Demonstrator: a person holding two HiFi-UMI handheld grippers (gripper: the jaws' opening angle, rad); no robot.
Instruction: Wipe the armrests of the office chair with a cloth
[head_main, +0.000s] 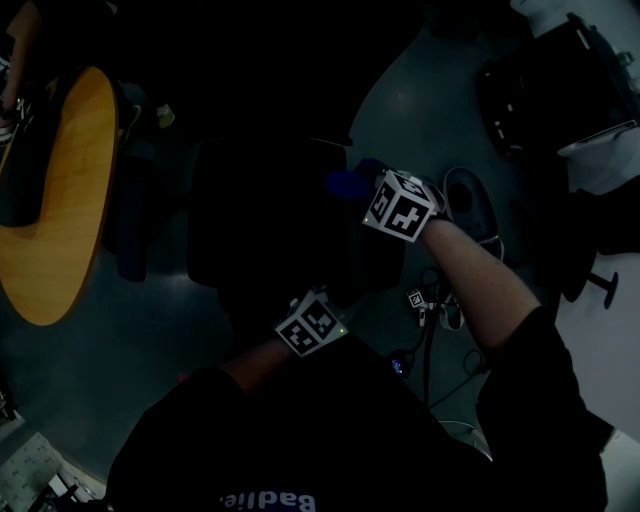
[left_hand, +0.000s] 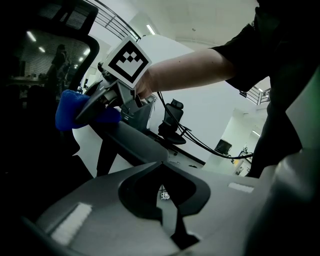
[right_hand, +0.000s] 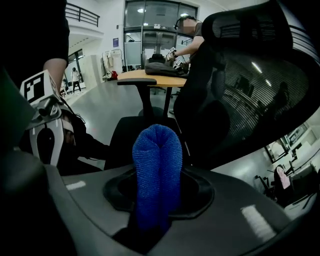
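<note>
The head view is dark, with the black office chair right below me. My right gripper is shut on a folded blue cloth at the chair's right side. In the left gripper view the cloth sits pressed on the far end of a dark grey armrest. In the right gripper view the cloth sticks up between the jaws of the right gripper, with the mesh backrest to the right and the other armrest beyond. My left gripper is shut and holds nothing; its marker cube is near the seat's front.
A round wooden table stands left of the chair, and a person stands at it. Cables trail over the grey floor on the right. A black case and another chair's base lie further right.
</note>
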